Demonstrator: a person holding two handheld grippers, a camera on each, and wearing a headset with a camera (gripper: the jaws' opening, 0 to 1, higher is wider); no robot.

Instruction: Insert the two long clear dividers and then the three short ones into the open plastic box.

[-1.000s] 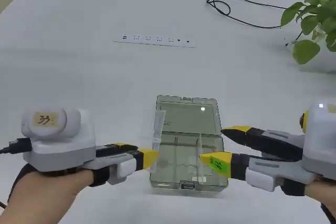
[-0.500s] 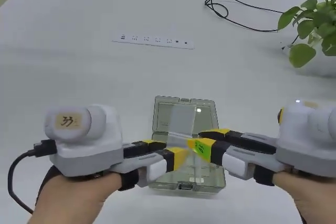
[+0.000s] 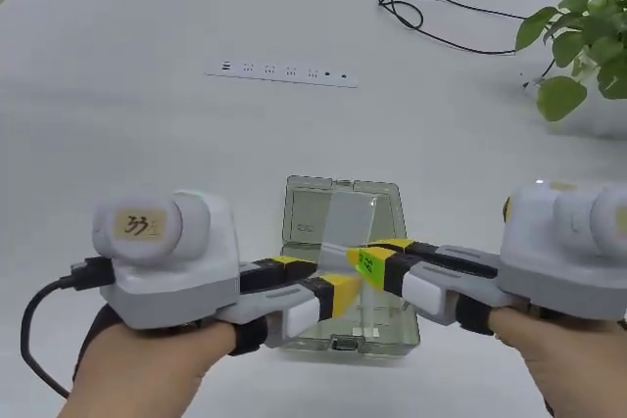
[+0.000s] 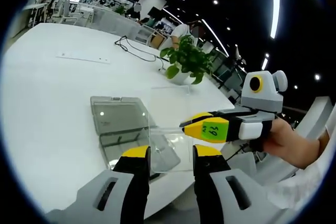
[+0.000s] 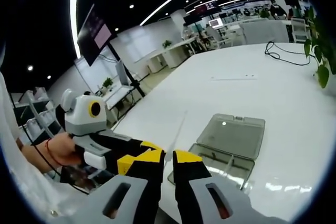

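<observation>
The open clear plastic box (image 3: 300, 328) lies on the white table with its lid (image 3: 312, 205) folded back. It also appears in the left gripper view (image 4: 113, 116) and the right gripper view (image 5: 231, 135). A clear divider (image 3: 351, 222) hangs upright above the box. My right gripper (image 3: 377, 254) is shut on it; its thin edge (image 5: 180, 127) rises from the nearly closed jaws (image 5: 168, 157). My left gripper (image 3: 318, 276) meets it tip to tip, its jaws (image 4: 170, 153) standing open around the sheet's lower edge (image 4: 168, 124). The right gripper (image 4: 202, 124) enters from the right.
A white power strip (image 3: 282, 72) lies far back on the table. A black cable (image 3: 421, 12) loops at the back right, next to a green potted plant (image 3: 578, 36). The left gripper's black cord (image 3: 39, 310) trails off at the lower left.
Both grippers have closed in from the box's sides and now meet above it. The divider, earlier upright at the box's left by the left gripper, now sits in the right gripper.
</observation>
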